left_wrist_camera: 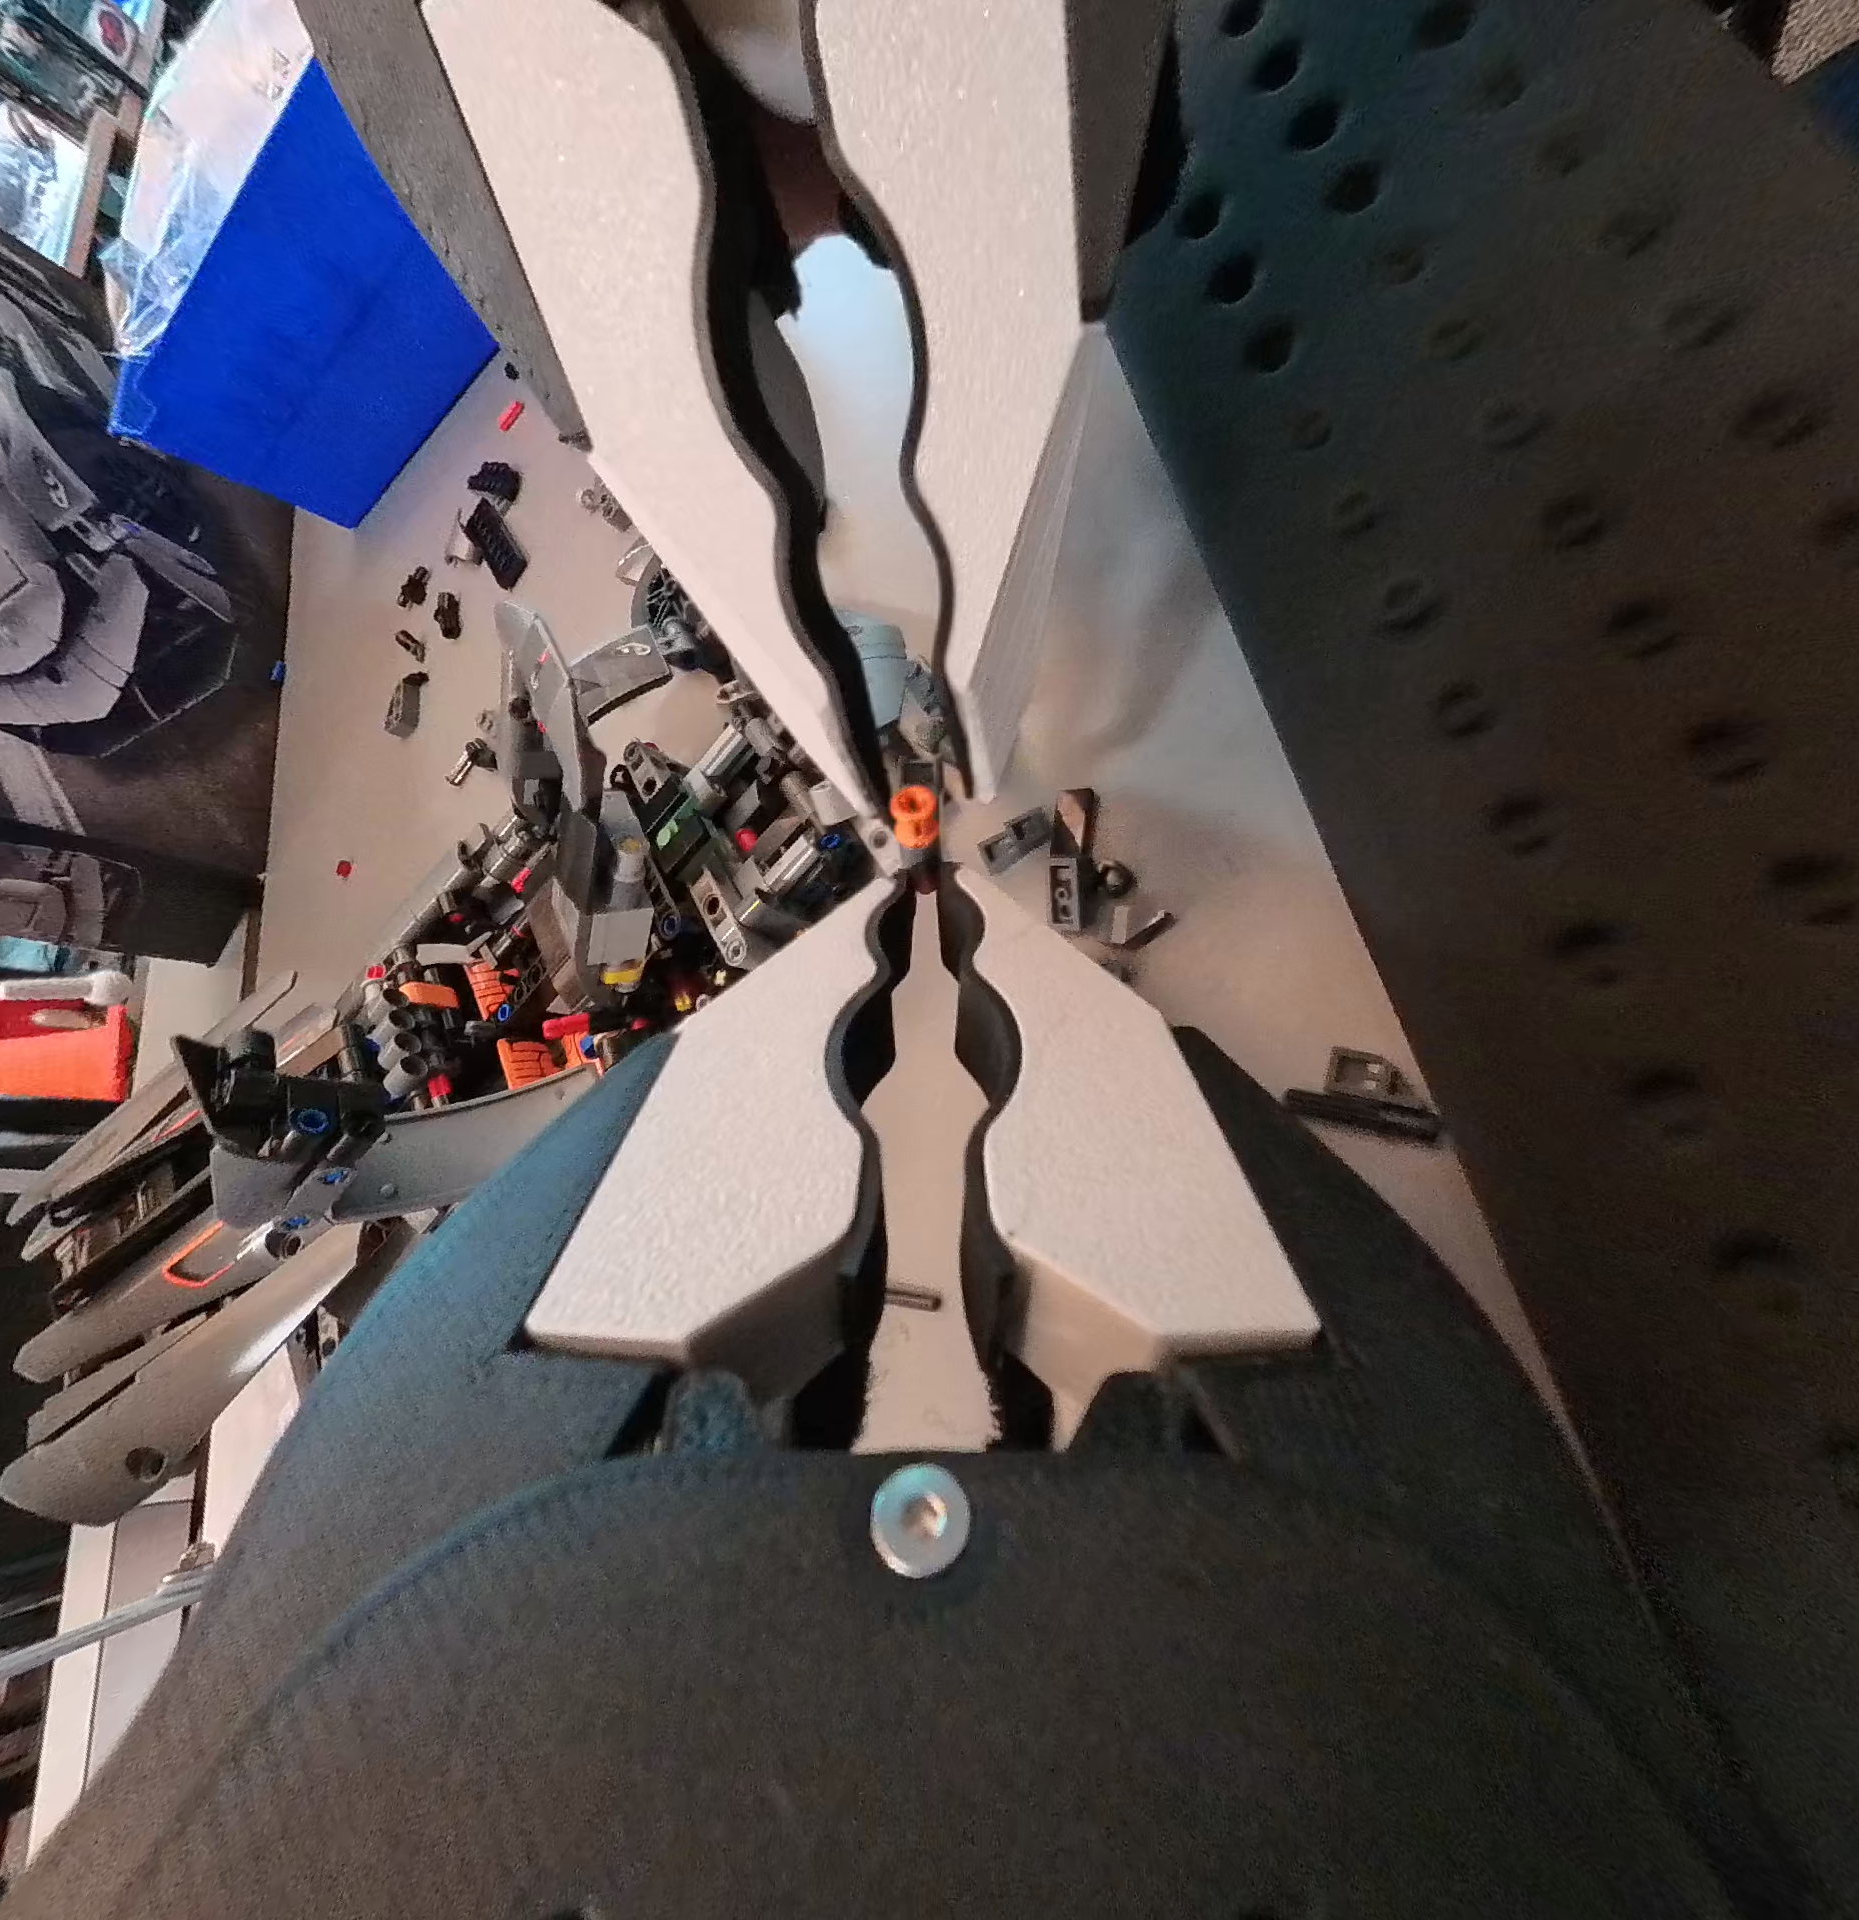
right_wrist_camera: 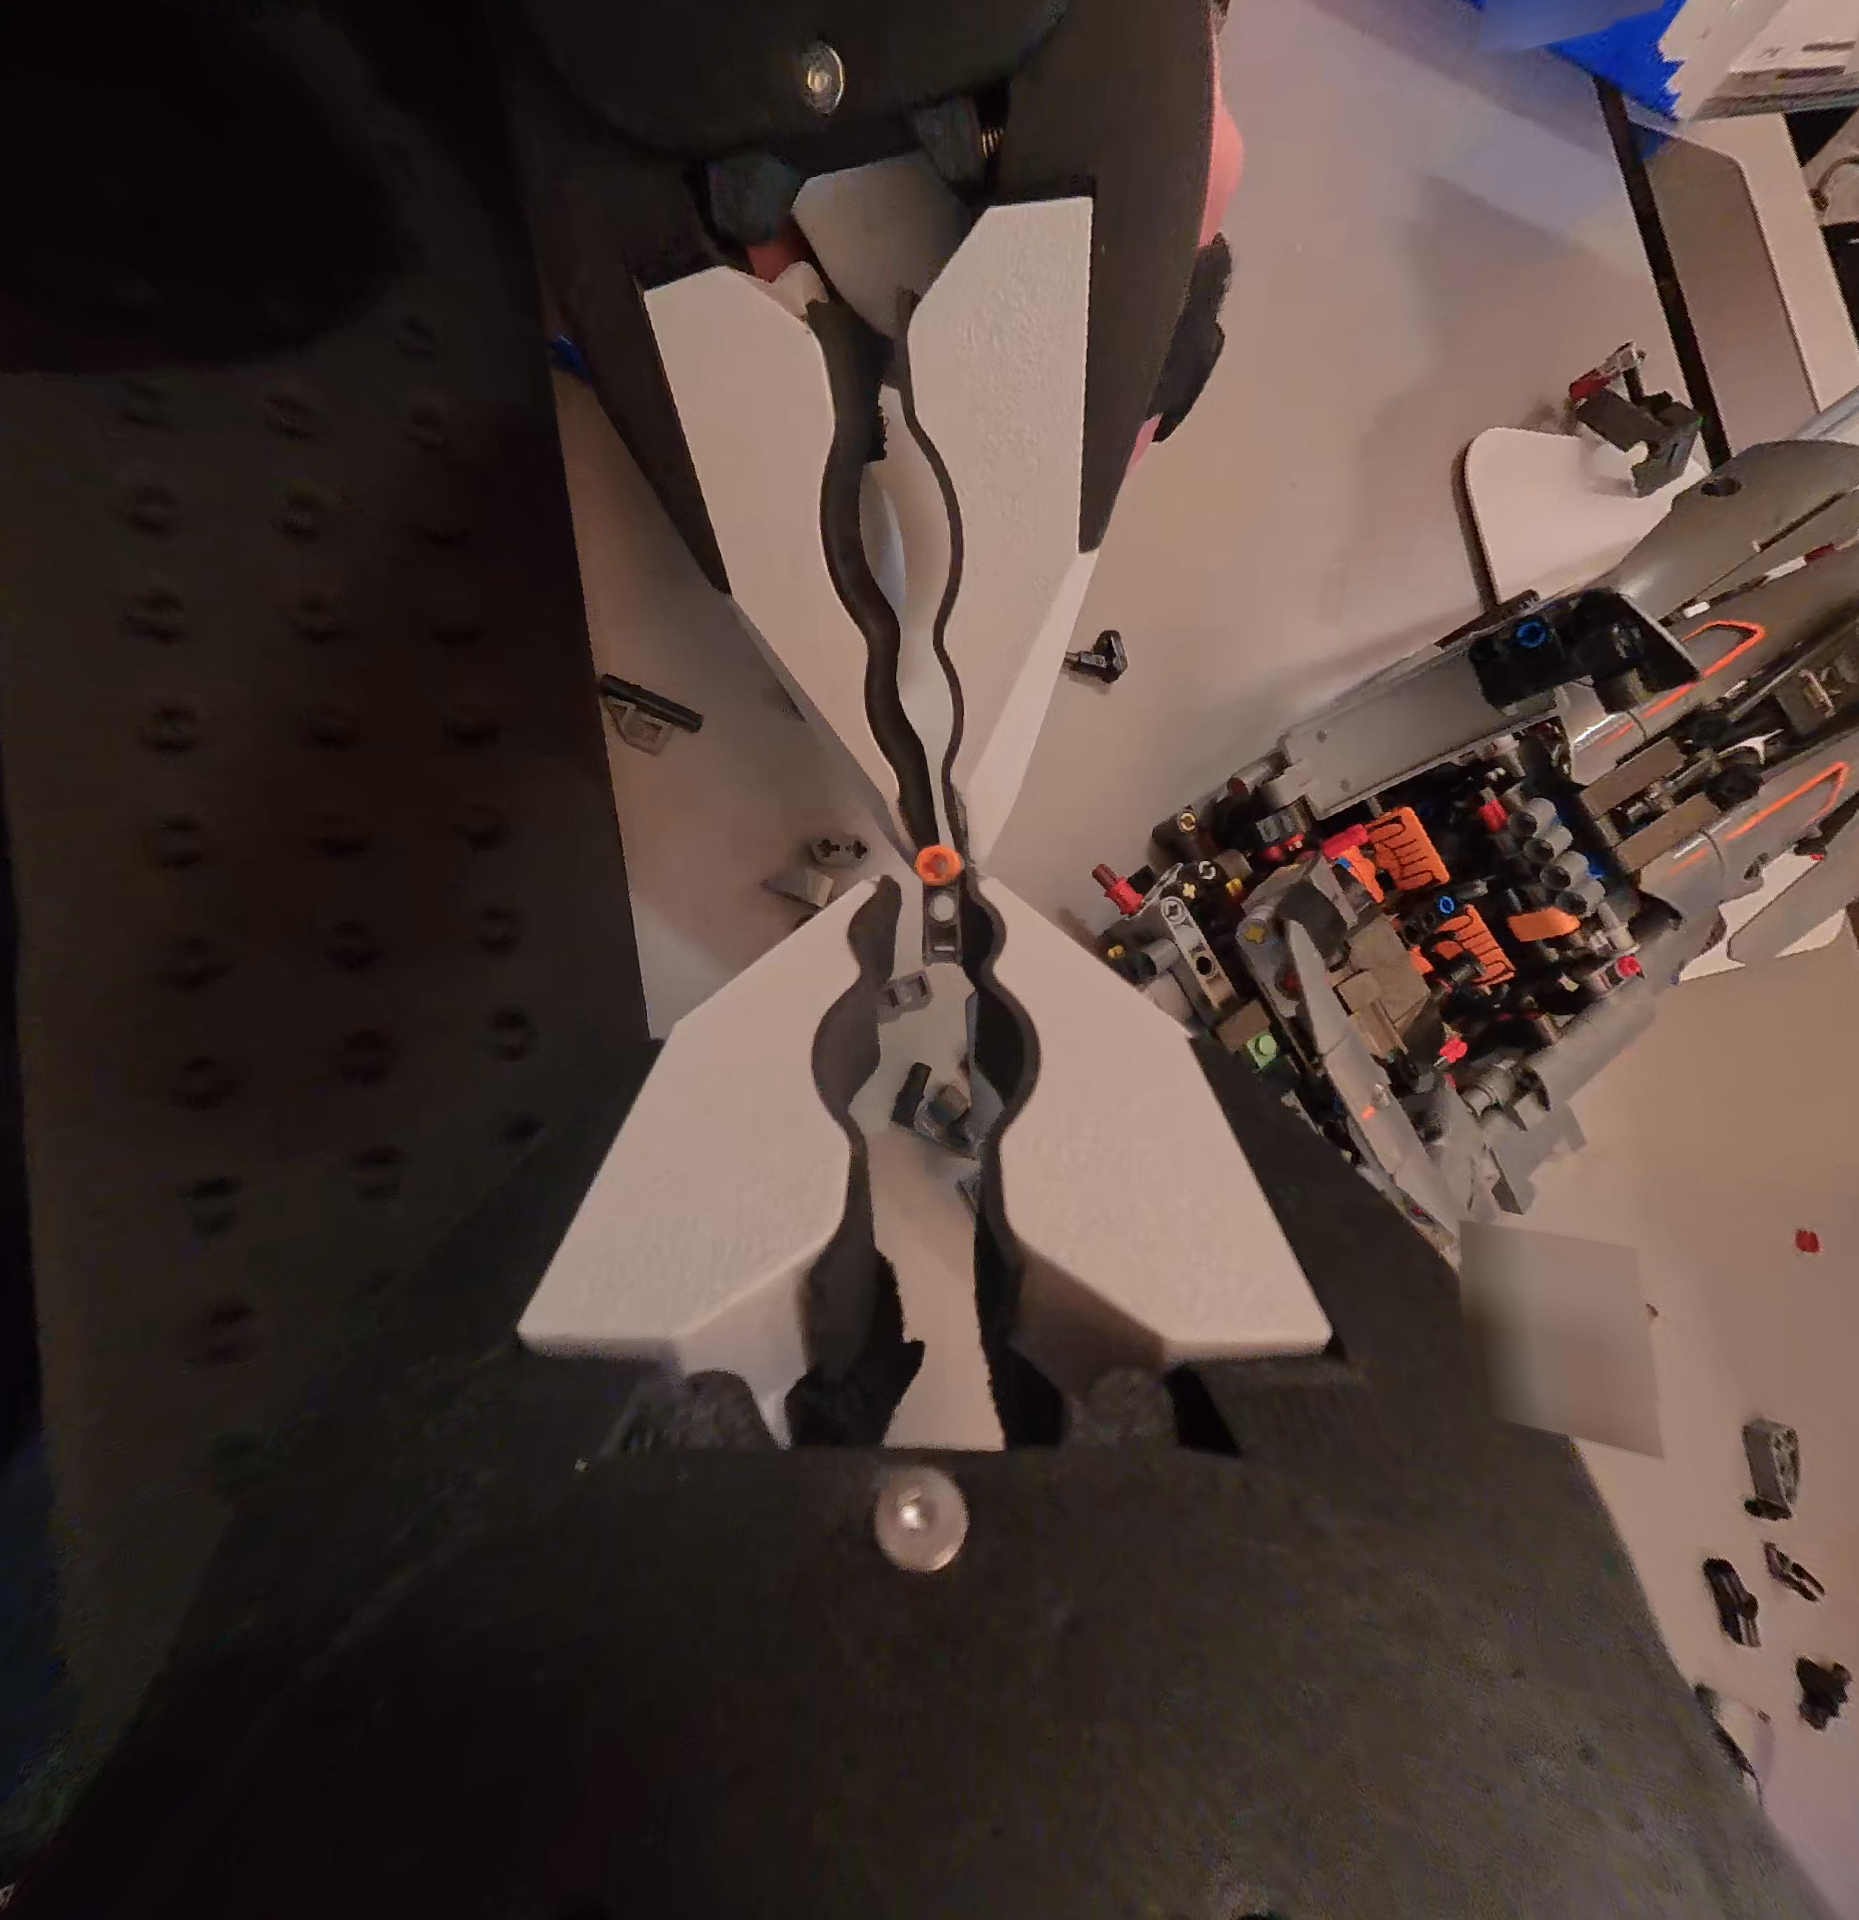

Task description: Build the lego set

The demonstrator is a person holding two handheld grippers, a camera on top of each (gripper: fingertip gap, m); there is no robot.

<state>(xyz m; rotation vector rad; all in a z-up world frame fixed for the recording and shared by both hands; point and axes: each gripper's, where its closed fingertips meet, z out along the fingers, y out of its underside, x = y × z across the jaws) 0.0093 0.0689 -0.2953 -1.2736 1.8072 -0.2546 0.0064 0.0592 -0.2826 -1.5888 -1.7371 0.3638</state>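
Observation:
My two grippers meet tip to tip above the white table. My left gripper is shut on a dark pin that carries an orange bush at its end. My right gripper is shut on a small grey beam assembly that runs back between its fingers. The orange bush touches the top end of that grey beam. The right gripper shows at the top of the left wrist view. The left gripper shows at the top of the right wrist view. The large grey, black and orange car model lies beside them.
Loose small dark and grey pieces lie on the table. A blue bin and a dark printed box stand at the far left. A black perforated gripper body fills the right side. My left and right fingertips are right by each other.

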